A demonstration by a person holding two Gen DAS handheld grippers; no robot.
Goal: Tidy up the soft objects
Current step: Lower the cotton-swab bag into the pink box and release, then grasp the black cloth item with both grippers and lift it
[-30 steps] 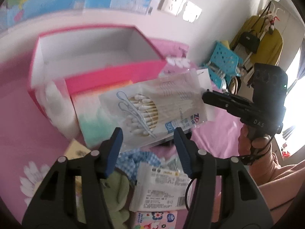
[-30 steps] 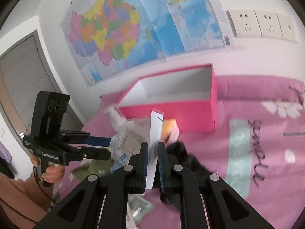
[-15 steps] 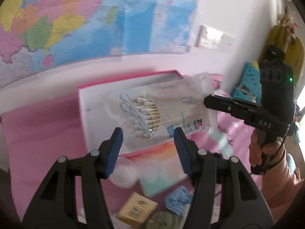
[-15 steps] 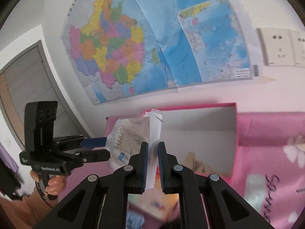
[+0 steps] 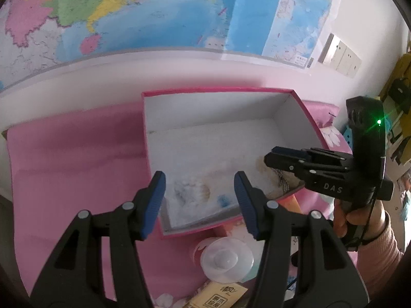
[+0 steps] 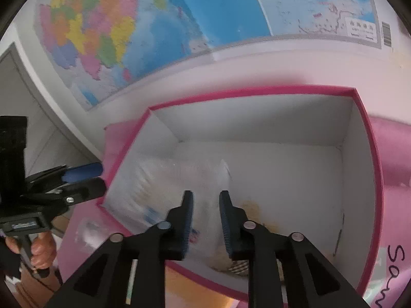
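Note:
A pink box (image 5: 231, 94) with a white inside stands on the pink bedspread below a wall map. The clear bag of cotton swabs (image 6: 164, 187) lies blurred inside it, on the box floor; in the left wrist view it shows as a pale blur (image 5: 195, 190). My left gripper (image 5: 200, 192) is open and empty above the box's near edge. My right gripper (image 6: 205, 218) is open just above the bag; it also shows in the left wrist view (image 5: 290, 157), reaching over the box from the right.
A clear plastic lid or cup (image 5: 226, 259) and a yellow-brown packet (image 5: 221, 295) lie in front of the box. A beige patterned thing (image 5: 280, 179) lies in the box's right corner. The wall with the map (image 5: 154, 12) and sockets (image 5: 339, 56) is close behind.
Both grippers moved up over the box. My right gripper opened and let go of the cotton swab bag, which dropped into the box.

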